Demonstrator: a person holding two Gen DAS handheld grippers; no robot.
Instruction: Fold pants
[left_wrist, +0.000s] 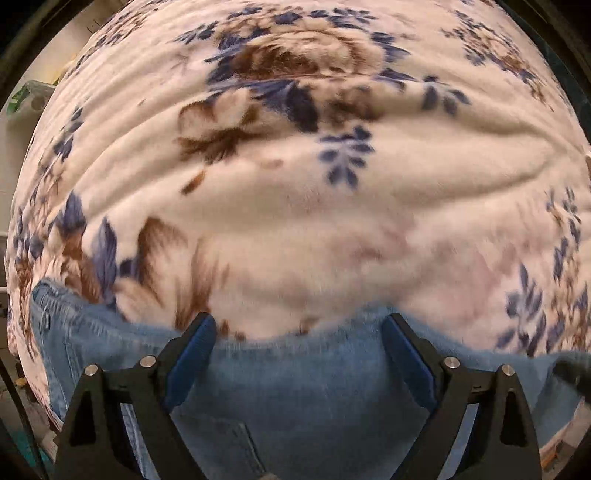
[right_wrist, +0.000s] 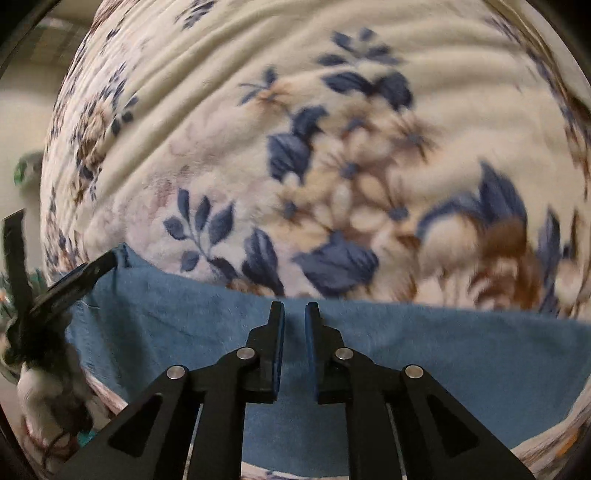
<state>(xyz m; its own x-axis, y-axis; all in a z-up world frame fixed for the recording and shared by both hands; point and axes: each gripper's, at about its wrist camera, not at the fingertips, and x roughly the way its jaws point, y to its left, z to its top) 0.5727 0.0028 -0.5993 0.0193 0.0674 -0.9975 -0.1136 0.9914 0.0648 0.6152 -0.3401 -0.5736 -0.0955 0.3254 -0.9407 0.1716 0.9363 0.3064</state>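
Note:
Light blue denim pants (left_wrist: 295, 391) lie flat on a floral fleece blanket (left_wrist: 295, 206). In the left wrist view my left gripper (left_wrist: 299, 332) is wide open just above the pants' far edge, nothing between its blue pads. A waistband corner shows at the left (left_wrist: 48, 295). In the right wrist view the pants (right_wrist: 443, 354) stretch across the lower frame. My right gripper (right_wrist: 294, 314) hovers over them with its jaws nearly closed, a narrow gap between the pads and no cloth in it. The left gripper (right_wrist: 74, 280) shows at the pants' left corner.
The cream blanket with blue and brown flowers (right_wrist: 332, 166) covers the whole surface beyond the pants. A pale wall and a green object (right_wrist: 26, 170) lie past the blanket's left edge. The blanket's near edge (right_wrist: 554, 450) shows at bottom right.

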